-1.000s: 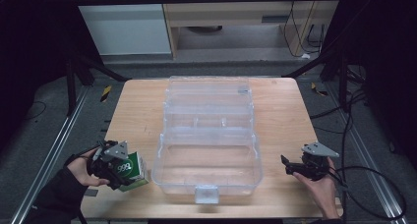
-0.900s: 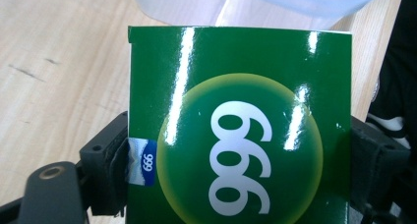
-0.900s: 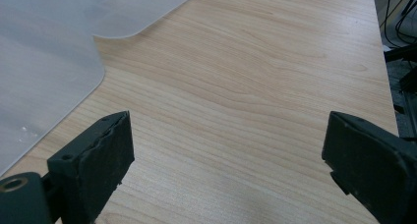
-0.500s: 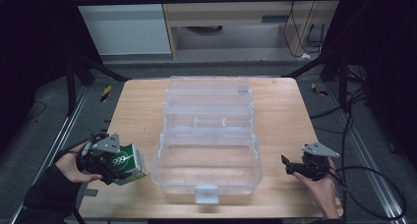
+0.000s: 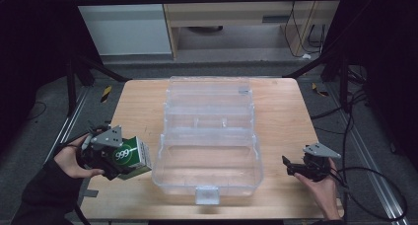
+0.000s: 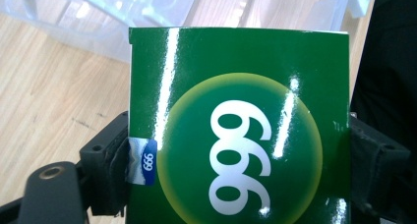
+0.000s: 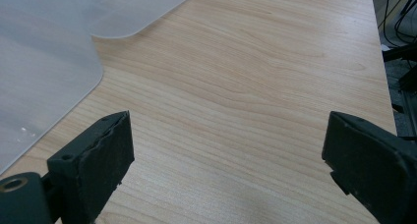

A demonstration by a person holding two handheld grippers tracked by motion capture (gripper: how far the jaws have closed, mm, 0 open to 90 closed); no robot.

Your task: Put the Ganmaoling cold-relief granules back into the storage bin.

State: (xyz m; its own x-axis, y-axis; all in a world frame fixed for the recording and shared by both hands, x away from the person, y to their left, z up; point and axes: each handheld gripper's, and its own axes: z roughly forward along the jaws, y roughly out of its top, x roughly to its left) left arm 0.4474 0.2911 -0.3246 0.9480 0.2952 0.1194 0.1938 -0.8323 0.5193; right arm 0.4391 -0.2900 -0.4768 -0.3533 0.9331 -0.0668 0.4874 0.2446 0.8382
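While the green box sits clamped at lower left of the high view, these notes fix on how it lies against the case.

Left claw [image 5: 114,162]: closed on the green box [image 5: 130,157]; in the left gripper view a black jaw presses each side of the box [image 6: 246,130], the "999" print facing the camera.

Green box, place: lower left of the high view, over the left edge of the table [image 5: 143,106]; whether it rests on the wood or hangs just above it I cannot tell from here.

Clear case [image 5: 209,136]: open, middle of the frame, lid laid back toward the top of the frame, latch toward the bottom edge.

Key relation: case lies to the right of the box in the high view, just beside it, a narrow strip of wood between them; the front tub's left wall is the nearest part.

Long axis: box's longer side seems to run roughly toward the case, tilted a little.

Right claw [image 5: 296,167]: jaws standing wide apart with nothing between them, lower right of the frame, bare wood under it in the right gripper view [image 7: 226,150].

Nearer hand: left, and it has the box; judged next move is a short carry rightward, up over the tub wall.
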